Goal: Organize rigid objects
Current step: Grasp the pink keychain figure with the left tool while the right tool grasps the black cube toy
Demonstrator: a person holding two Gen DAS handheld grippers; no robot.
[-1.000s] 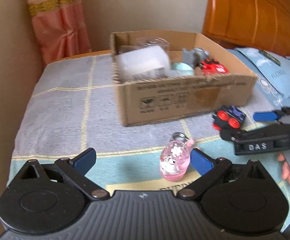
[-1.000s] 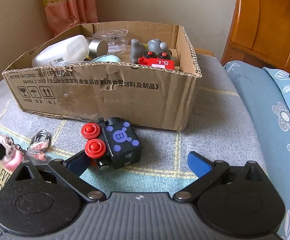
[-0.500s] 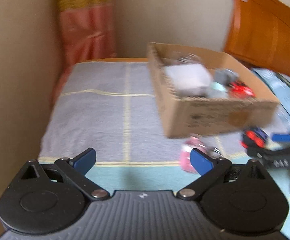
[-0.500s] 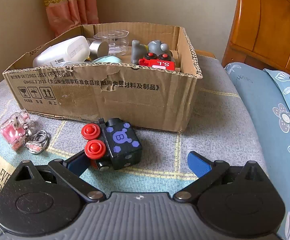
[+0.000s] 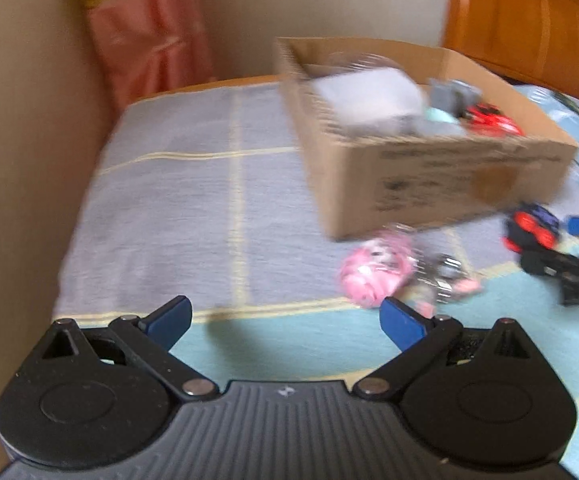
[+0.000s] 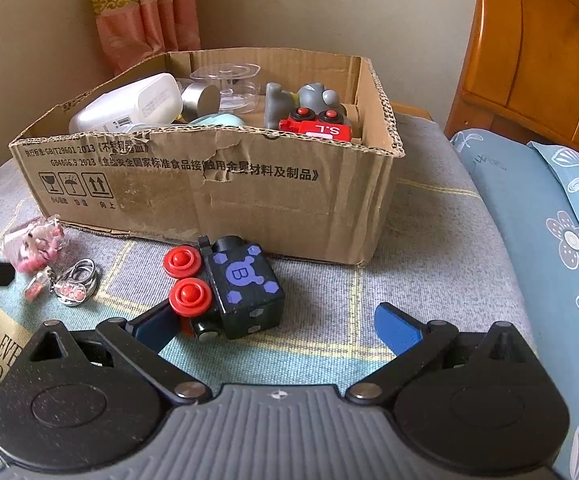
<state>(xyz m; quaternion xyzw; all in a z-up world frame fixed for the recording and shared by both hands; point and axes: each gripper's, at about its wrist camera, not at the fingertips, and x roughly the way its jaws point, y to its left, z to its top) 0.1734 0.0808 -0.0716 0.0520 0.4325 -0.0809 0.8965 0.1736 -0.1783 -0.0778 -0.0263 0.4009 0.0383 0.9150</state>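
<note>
My right gripper, jaws apart, has the black toy train car just ahead toward its left finger, before the cardboard box; my left gripper, also apart, sits farther off.

My left wrist view: low over bed, facing cardboard box from its left front corner, blurred, farther back. My right wrist view: low, close, facing box front wall square-on. Both share box, pink keychain, black toy block.
</note>
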